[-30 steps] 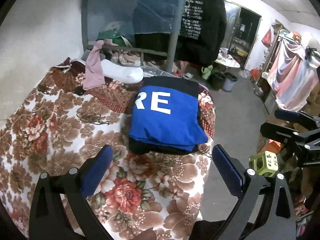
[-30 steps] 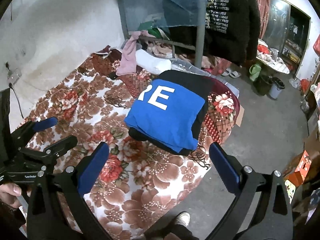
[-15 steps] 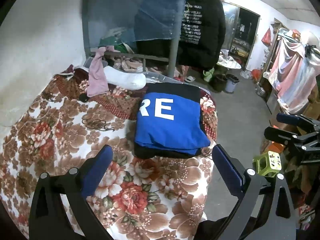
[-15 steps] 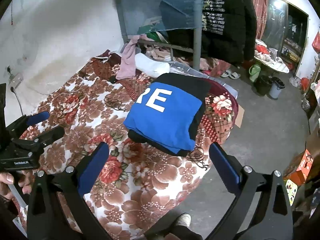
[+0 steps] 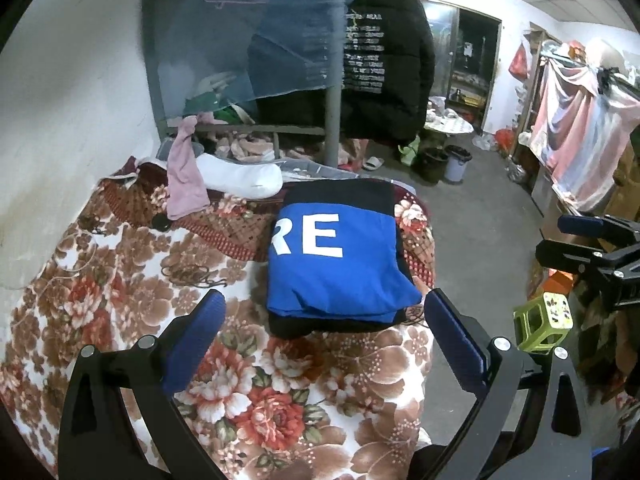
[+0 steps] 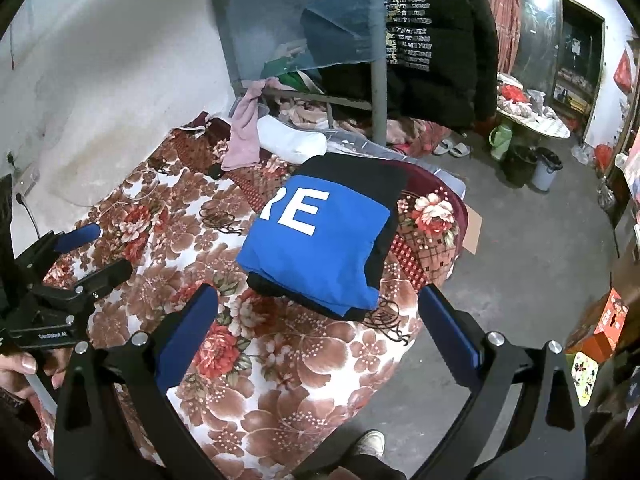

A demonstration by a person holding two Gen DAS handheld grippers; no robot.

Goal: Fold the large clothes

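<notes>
A folded blue and black garment (image 5: 336, 264) with white letters "RE" lies flat on the floral bed cover (image 5: 120, 300), near the bed's right edge. It also shows in the right wrist view (image 6: 320, 240). My left gripper (image 5: 322, 312) is open and empty, held above the bed just short of the garment's near edge. My right gripper (image 6: 318, 308) is open and empty, held back from the garment too. Each gripper shows at the side of the other's view, the right one (image 5: 592, 248) over the floor, the left one (image 6: 76, 256) over the bed.
A pink cloth (image 5: 184, 176) and a white roll (image 5: 240, 178) lie at the bed's far end by a metal post (image 5: 334, 92). A black jacket (image 5: 384, 60) hangs behind. A green stool (image 5: 544, 322) and bins (image 5: 444, 164) stand on the floor at right.
Both grippers have drawn back and tilted up a little, so the garment sits lower and nearer in both views. The garment has not moved. Both grippers stay open.
</notes>
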